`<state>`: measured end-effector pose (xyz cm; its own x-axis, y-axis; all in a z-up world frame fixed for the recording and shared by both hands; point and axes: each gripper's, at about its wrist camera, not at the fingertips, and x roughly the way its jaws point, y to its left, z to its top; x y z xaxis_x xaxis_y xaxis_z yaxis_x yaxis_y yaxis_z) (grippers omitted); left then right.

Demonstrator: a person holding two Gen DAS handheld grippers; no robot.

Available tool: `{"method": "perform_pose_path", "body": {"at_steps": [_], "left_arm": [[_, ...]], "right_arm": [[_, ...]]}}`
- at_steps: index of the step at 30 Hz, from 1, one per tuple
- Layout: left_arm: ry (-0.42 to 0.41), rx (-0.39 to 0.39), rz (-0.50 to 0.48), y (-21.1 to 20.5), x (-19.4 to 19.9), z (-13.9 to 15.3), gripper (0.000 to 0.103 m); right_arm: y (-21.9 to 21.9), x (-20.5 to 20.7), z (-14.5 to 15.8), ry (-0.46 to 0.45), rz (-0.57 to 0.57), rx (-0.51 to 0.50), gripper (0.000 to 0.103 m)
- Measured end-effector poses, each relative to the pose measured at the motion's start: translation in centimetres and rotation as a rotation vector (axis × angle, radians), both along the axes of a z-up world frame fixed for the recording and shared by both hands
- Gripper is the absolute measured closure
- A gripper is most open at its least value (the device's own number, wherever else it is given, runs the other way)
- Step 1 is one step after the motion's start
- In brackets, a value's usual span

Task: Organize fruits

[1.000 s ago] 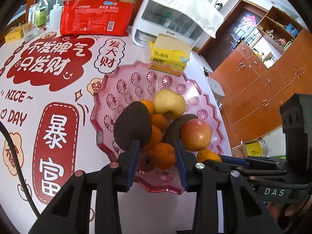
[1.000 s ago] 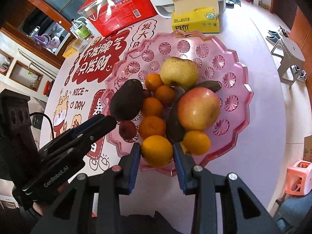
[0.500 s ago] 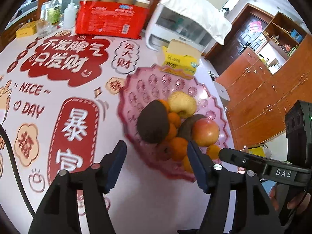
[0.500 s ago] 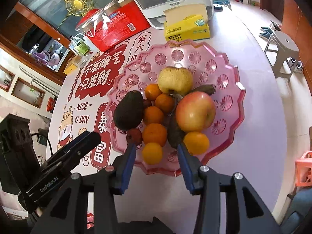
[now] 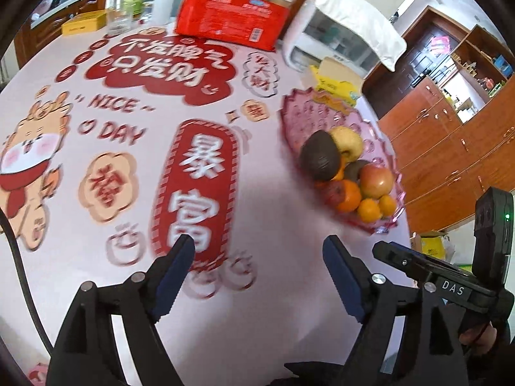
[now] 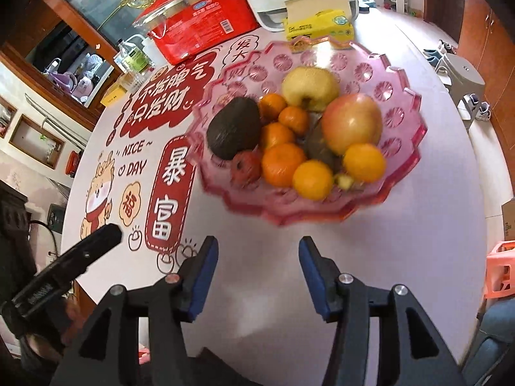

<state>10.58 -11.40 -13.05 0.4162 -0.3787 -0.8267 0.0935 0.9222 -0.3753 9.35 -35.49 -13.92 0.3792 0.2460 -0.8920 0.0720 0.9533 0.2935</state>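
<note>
A pink scalloped fruit plate point(image 6: 402, 64) holds an avocado point(image 6: 233, 132), a yellow pear point(image 6: 310, 85), a red apple point(image 6: 352, 122), several oranges point(image 6: 283, 164), a small red fruit point(image 6: 246, 167) and a second dark fruit partly hidden under the apple. In the left wrist view the plate point(image 5: 296, 112) sits at the right, with the avocado point(image 5: 318, 159) and apple point(image 5: 376, 180) on it. My left gripper point(image 5: 259, 247) is open and empty over the tablecloth, left of the plate. My right gripper point(image 6: 257, 247) is open and empty, just in front of the plate.
A round table with a white and red printed cloth point(image 5: 193, 177). At the back stand a red package point(image 6: 202, 29), a yellow tissue box point(image 6: 318, 25), a white appliance point(image 5: 338, 38) and bottles point(image 5: 132, 0). Wooden cabinets point(image 5: 450, 148) and a stool point(image 6: 463, 77) are beyond the table's right edge.
Both grippers opened wide and pulled back from the plate. The right one let go of an orange, which now lies at the plate's front. The left gripper swung left over the cloth.
</note>
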Motion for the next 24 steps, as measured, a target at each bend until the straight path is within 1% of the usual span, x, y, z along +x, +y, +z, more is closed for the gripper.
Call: {"method": "perform_pose_path", "body": {"at_steps": [2,5,7,9,11,13,16,19,22,24], "left_arm": [[0.01,0.011,0.004,1.8,-0.7,0.1,0.021],[0.013,0.038,0.007,4.6,-1.9,0.5,0.018],[0.015,0.057,0.004,6.3,-2.6,0.7,0.015],[0.025,0.089,0.004,8.0,-3.2,0.9,0.013],[0.025,0.122,0.009,9.7,-3.9,1.3,0.012],[0.017,0.15,0.019,11.4,-4.6,2.0,0.011],[-0.008,0.168,0.025,13.3,-5.6,3.3,0.009],[-0.046,0.16,0.023,14.9,-6.6,5.0,0.008],[-0.081,0.162,0.004,15.4,-7.7,6.6,0.005],[-0.101,0.156,-0.013,15.5,-8.4,7.7,0.004]], "right_arm": [[1.4,-0.9,-0.2,-0.004,-0.007,-0.014,0.047],[3.9,-2.2,-0.3,-0.023,-0.007,-0.02,0.046],[5.3,-3.0,-0.5,-0.023,-0.012,-0.015,0.046],[7.2,-4.0,-0.6,-0.03,-0.018,-0.005,0.043],[9.2,-5.0,-0.5,-0.042,-0.022,0.001,0.027],[11.0,-5.9,-0.2,-0.054,-0.019,0.005,0.024],[13.6,-7.4,0.4,-0.07,-0.007,0.027,0.022],[15.9,-8.8,1.5,-0.087,-0.002,0.036,0.014],[17.7,-10.0,3.2,-0.109,0.002,0.033,0.008],[18.7,-10.7,4.7,-0.134,0.0,0.027,0.007]]}}
